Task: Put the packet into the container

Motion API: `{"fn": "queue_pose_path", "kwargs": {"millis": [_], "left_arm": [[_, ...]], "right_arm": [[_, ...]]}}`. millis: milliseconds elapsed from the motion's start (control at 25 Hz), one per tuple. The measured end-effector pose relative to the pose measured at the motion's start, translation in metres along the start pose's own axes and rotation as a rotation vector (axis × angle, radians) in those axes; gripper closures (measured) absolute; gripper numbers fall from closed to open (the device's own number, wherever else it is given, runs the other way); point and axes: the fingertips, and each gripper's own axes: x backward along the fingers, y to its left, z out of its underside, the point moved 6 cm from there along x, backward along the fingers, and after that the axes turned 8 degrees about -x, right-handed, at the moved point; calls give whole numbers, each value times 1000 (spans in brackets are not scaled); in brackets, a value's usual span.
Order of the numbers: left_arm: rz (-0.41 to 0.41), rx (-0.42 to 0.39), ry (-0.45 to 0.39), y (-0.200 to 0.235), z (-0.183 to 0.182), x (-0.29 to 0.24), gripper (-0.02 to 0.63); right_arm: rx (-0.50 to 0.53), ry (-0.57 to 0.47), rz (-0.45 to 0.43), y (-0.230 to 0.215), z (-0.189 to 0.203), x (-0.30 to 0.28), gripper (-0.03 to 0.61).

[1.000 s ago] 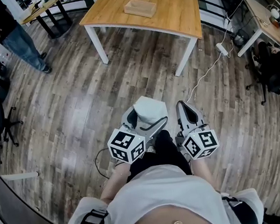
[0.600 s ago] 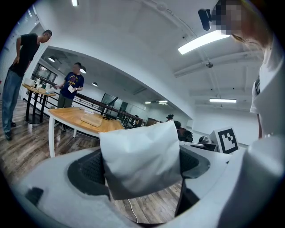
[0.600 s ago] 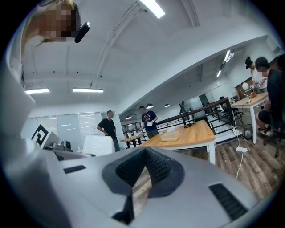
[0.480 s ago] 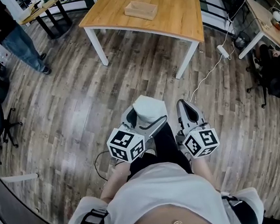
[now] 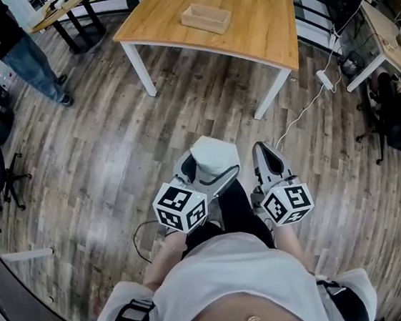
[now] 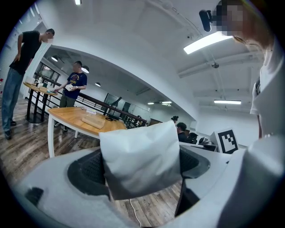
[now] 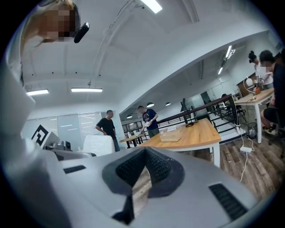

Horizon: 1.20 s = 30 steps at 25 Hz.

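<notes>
Holds the white packet [image 6: 140, 156] clamped between the jaws of the left hand-held gripper [image 5: 207, 168], pinched across its middle and raised in front of the body, probably so that it cannot slip on the way. Carries the right hand-held gripper [image 7: 141, 178] closed on nothing, close alongside and out of the way. Stands on the wooden floor [image 5: 113, 152], well apart from the worktop [image 5: 264, 26] bearing the shallow wooden container [image 5: 206, 17]. Judged mid-carry: approach to the worktop needed before any release over the container.
</notes>
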Motion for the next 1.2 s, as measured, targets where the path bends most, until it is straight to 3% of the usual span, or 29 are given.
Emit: {"fn": "queue_pose_path", "kwargs": {"millis": [1200], "left_arm": [[-88, 9, -9, 125, -62, -199, 144]], "right_arm": [[-19, 60, -59, -143, -75, -202, 568]]}}
